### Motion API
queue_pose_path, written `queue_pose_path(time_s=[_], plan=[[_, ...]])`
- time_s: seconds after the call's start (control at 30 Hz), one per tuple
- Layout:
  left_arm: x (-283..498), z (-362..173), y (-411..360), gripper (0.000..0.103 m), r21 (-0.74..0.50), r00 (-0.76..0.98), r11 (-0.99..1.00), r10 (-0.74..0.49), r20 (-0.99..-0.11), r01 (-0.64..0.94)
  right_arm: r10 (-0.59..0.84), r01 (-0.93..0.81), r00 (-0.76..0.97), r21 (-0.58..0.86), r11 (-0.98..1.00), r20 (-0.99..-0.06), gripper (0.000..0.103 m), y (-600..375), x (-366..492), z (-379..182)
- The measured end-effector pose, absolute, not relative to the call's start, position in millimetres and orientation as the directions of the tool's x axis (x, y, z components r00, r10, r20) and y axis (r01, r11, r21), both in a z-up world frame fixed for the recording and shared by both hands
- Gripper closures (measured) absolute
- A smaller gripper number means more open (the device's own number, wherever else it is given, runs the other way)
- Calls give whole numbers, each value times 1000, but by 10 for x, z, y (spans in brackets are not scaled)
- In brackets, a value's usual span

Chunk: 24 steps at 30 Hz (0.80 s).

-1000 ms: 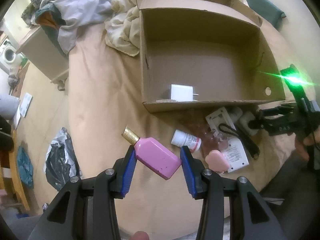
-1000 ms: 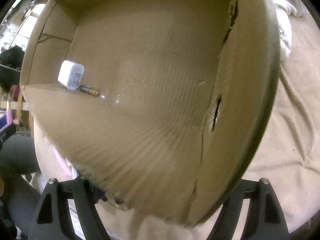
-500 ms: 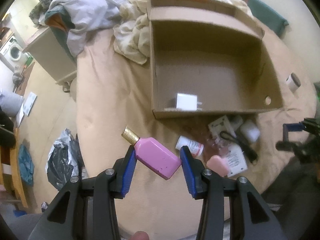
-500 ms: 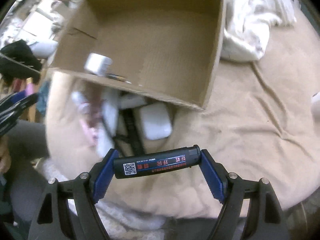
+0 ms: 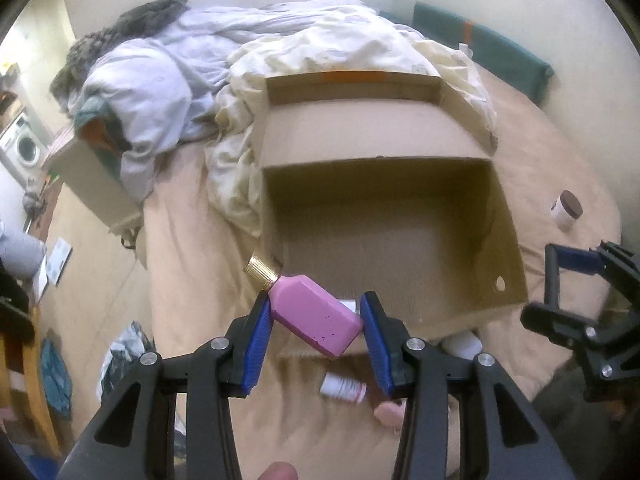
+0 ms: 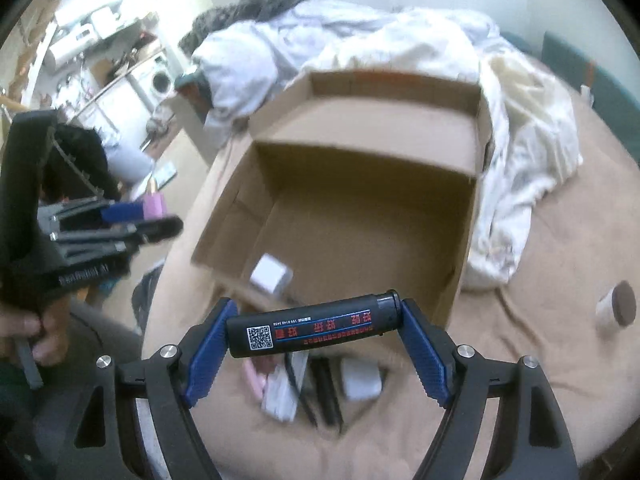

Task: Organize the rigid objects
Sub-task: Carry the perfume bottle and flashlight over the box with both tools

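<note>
The jaws of the left gripper (image 5: 316,322) are clamped on a pink bottle (image 5: 316,318), its blue pads pressing the two sides; the bottle lies tilted, its gold cap (image 5: 261,272) pointing up and to the left, over the near left corner of the cardboard box (image 5: 508,240). The jaws of the right gripper (image 6: 314,330) stand wide and grip a black cylinder (image 6: 314,329) end to end, the tube lying crosswise between the pads with a square code label near its left end and red print along a blue band.

From left to right in the left wrist view: a dark bag (image 5: 124,348) lies on the floor beside the bed, a heap of pale bedding (image 5: 168,76) is piled at the far side, and the open box sits on the tan sheet (image 5: 192,264). Just in front of the box lie a small white bottle (image 5: 343,389) and something pink (image 5: 388,414), partly hidden by the gripper. To the right of the box a small jar with a brown lid (image 5: 566,210) stands apart on the sheet

In the right wrist view a white charger block (image 6: 271,273) lies inside the box near its front wall, and a blurred cluster of white and dark items (image 6: 320,388) lies on the sheet in front of the box
</note>
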<state>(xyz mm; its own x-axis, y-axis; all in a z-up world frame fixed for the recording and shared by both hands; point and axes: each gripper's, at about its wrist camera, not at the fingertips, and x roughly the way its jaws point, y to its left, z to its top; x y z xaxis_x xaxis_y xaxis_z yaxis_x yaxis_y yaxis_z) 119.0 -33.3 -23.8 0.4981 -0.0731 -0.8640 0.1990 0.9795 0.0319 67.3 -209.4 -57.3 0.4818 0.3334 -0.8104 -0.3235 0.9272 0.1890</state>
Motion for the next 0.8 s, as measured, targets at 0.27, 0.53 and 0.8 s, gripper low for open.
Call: queue_pose_path(time_s=[0.27, 0.53, 0.8], plan=[[1485, -591, -567, 62, 82, 478, 969, -41, -877, 235, 341, -280, 472, 228, 932, -813, 16, -2241, 951, -877], [1550, -997, -622, 62, 79, 448, 967, -39, -893, 242, 323, -229, 420, 245, 942, -848, 16, -2307, 1068, -1193], [1589, -1145, -684, 62, 108, 448, 960, -21, -894, 259, 300, -231, 382, 223, 947, -874, 16, -2223, 1130, -1337]])
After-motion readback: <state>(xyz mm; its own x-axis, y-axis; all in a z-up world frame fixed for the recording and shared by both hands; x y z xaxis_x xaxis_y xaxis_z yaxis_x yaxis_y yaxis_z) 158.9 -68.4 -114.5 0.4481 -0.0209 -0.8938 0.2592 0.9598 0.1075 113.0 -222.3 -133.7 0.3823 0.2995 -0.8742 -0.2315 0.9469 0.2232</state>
